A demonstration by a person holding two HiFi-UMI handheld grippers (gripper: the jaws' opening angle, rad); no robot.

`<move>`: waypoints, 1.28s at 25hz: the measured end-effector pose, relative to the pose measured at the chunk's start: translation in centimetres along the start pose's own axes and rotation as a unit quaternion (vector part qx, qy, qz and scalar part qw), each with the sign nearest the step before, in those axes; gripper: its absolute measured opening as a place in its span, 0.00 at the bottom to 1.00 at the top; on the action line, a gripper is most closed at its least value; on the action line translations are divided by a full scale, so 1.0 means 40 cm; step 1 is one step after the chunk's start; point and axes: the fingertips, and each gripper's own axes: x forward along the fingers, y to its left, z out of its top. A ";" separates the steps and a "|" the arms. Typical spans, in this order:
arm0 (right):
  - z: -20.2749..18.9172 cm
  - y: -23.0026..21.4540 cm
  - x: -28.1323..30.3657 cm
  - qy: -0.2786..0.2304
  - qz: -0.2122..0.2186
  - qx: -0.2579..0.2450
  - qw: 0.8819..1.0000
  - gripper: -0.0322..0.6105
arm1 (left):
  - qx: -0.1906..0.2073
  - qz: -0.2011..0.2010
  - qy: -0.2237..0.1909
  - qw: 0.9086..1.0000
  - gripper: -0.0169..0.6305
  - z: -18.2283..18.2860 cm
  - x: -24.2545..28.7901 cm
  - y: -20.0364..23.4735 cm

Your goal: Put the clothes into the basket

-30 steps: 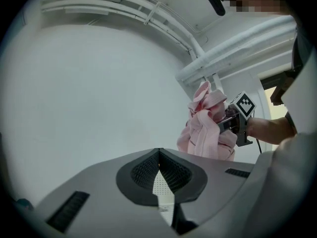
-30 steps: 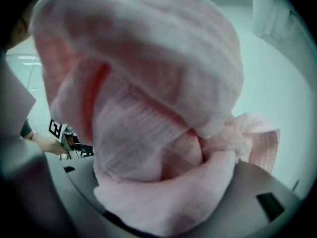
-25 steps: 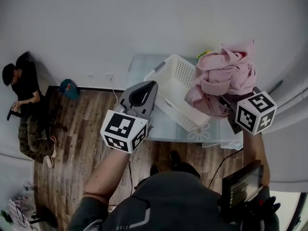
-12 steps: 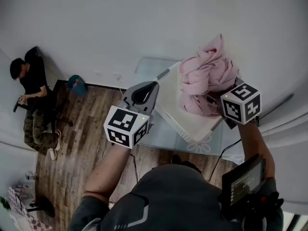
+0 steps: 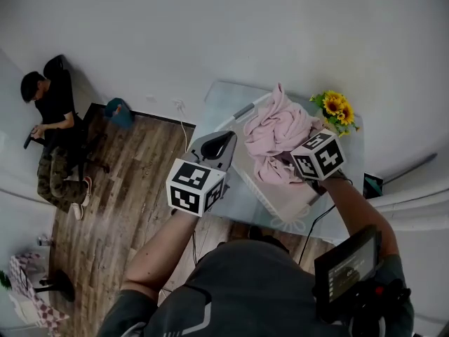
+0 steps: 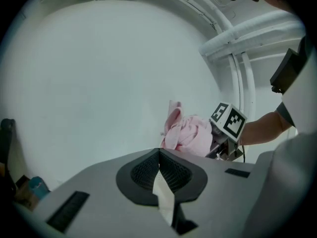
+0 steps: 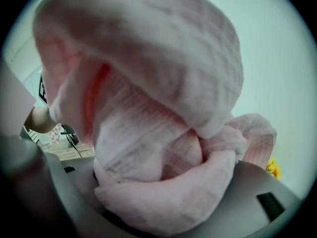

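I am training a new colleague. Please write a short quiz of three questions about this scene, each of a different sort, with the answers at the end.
1. True or false: the left gripper holds the pink garment.
2. Choose one. What stands on the table to the right of the garment in the head view? A: a kettle. B: yellow sunflowers. C: a desk lamp.
3. Short answer: over which container does the right gripper hold the garment?

Key
1. False. The left gripper's jaws are together and hold no garment. The right gripper is closed on it.
2. B.
3. The white basket.
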 end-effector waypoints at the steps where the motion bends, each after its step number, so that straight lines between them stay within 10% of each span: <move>1: -0.015 -0.001 0.019 0.010 0.003 0.001 1.000 0.55 | -0.002 0.001 0.002 1.000 0.04 -0.004 0.002 -0.001; 22: -0.333 -0.040 0.308 0.205 0.054 0.013 0.977 0.55 | -0.024 0.046 0.049 0.997 0.04 -0.079 0.050 0.036; 32: -0.402 -0.055 0.354 0.259 0.051 -0.056 0.963 0.55 | -0.033 0.057 0.054 0.996 0.04 -0.093 0.043 0.047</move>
